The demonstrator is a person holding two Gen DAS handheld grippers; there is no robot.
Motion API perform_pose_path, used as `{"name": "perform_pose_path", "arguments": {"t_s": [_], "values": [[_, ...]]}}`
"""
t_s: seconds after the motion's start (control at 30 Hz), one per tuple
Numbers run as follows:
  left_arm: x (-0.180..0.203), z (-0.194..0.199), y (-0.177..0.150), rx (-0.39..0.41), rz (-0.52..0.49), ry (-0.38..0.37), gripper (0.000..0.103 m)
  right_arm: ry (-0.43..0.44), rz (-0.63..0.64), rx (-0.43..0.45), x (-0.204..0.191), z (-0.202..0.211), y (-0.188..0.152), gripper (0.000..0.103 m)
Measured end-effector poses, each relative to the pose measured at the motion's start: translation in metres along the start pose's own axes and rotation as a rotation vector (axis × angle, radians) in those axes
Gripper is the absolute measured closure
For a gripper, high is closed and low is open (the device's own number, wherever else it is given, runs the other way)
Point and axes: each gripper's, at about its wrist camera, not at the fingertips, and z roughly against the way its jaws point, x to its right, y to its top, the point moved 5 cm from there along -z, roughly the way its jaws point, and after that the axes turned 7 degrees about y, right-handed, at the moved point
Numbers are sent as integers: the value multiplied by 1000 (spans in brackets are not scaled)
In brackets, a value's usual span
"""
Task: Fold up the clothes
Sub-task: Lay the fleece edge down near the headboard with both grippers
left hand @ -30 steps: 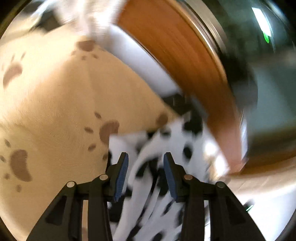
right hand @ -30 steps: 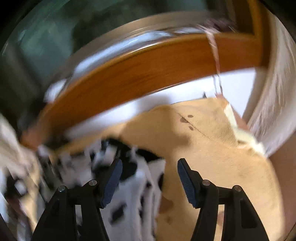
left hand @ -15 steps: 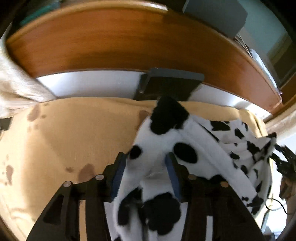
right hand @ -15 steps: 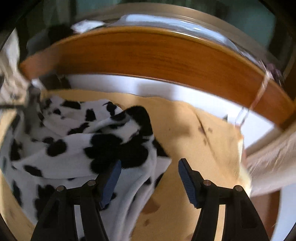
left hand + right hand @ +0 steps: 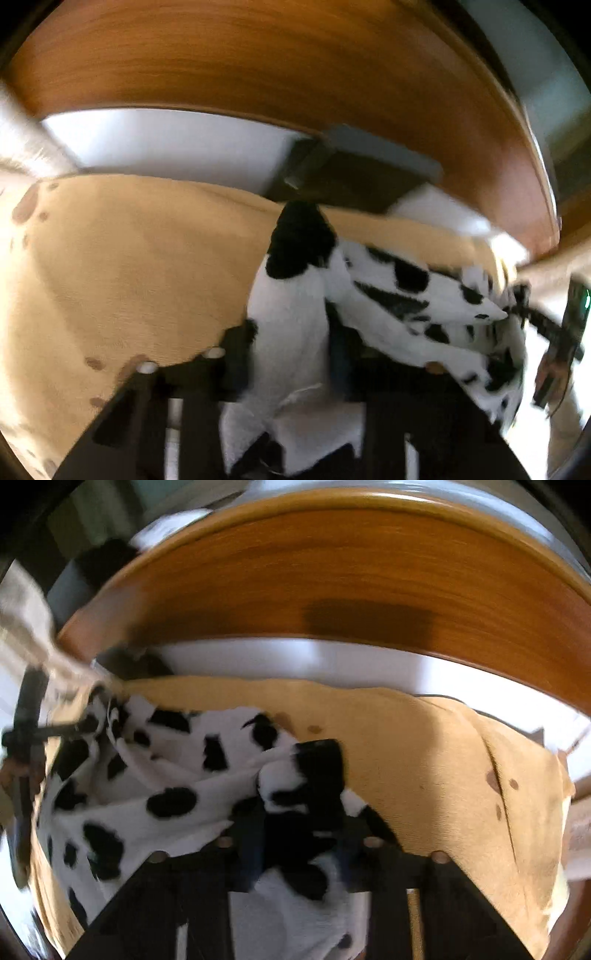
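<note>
Gripped by both: left gripper (image 5: pixel 288 354) and right gripper (image 5: pixel 301 834) each clamped on the spotted garment (image 5: pixel 177 775), bunched, lifted over the tan blanket (image 5: pixel 424 746). Best stretched taut between the 2 before laying flat.

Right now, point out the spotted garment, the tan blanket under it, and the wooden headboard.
spotted garment (image 5: pixel 173 801), right wrist view, on a black spot of its spread white fleece.
tan blanket (image 5: pixel 140 266), left wrist view, on its bare flat middle.
wooden headboard (image 5: pixel 332 568), right wrist view, on its broad face.
</note>
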Motion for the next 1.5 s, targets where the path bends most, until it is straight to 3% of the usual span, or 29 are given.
{"name": "perform_pose_path", "arguments": {"t_s": [0.1,0.23,0.43,0.53,0.57,0.63,0.8,0.93,1.0,1.03,1.07,1.17,1.27,1.4,1.5], "values": [[-26,3,2,28,176,-48,72,-22,-180,78,32,14,-1,76],[-39,4,1,53,292,-92,72,-154,-172,57,45,12,-9,76],[-25,11,5,74,176,-4,64,-207,-137,68,34,21,-11,73],[-17,18,9,93,103,49,45,-241,-68,117,13,36,-6,70],[-14,21,11,99,78,66,40,-257,-40,131,5,40,-5,66],[-9,26,14,111,29,101,34,-285,16,162,-12,50,-3,35],[4,35,21,130,-92,190,25,-215,109,152,-53,46,-7,33],[-6,1,15,36,-153,250,25,-161,155,85,-81,21,-20,33],[-9,-11,15,29,-162,259,25,-153,171,58,-89,11,-28,33],[-11,-15,15,33,-157,257,25,-151,175,48,-92,7,-33,33],[-13,-16,17,41,-138,250,32,-151,178,38,-92,4,-38,33],[-19,-8,24,70,-58,207,78,-165,174,19,-91,-3,-46,33],[-24,11,31,151,31,161,84,-186,156,17,-78,-8,-51,33],[-33,35,31,229,161,54,85,-211,138,27,-72,-10,-58,28],[-28,35,26,222,97,52,85,-237,137,34,-67,-8,-63,27]]}}
